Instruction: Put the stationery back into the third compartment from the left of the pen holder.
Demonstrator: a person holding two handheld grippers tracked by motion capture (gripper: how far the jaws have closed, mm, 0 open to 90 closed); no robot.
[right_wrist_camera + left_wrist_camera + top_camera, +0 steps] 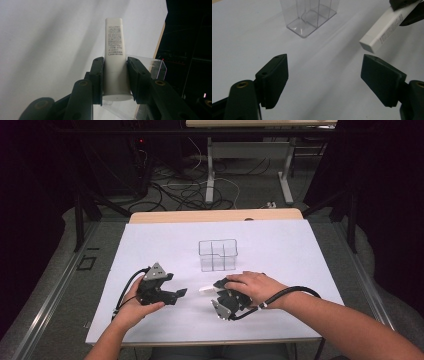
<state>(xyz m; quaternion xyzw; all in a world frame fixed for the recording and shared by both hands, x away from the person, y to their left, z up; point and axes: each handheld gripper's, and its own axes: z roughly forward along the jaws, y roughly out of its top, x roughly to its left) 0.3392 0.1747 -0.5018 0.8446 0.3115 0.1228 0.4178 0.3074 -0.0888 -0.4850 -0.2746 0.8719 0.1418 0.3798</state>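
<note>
A white tube (114,62) with small black print is clamped between the two black jaws of my right gripper (115,62). In the high view that gripper (216,289) lies low over the white table, the tube (205,290) sticking out to the left. My left gripper (181,293) faces it from the left, and its jaws stand apart with nothing between them (324,70). In the left gripper view, the tube's end (384,30) hangs at the upper right, beyond the right jaw. A clear plastic organizer (217,255) with compartments stands behind both grippers.
The white sheet (150,245) covers the table, whose wooden far edge (215,215) shows behind it. Past the table lie cables on the floor (185,190) and the legs of another table (210,170). Dark frames stand at both sides.
</note>
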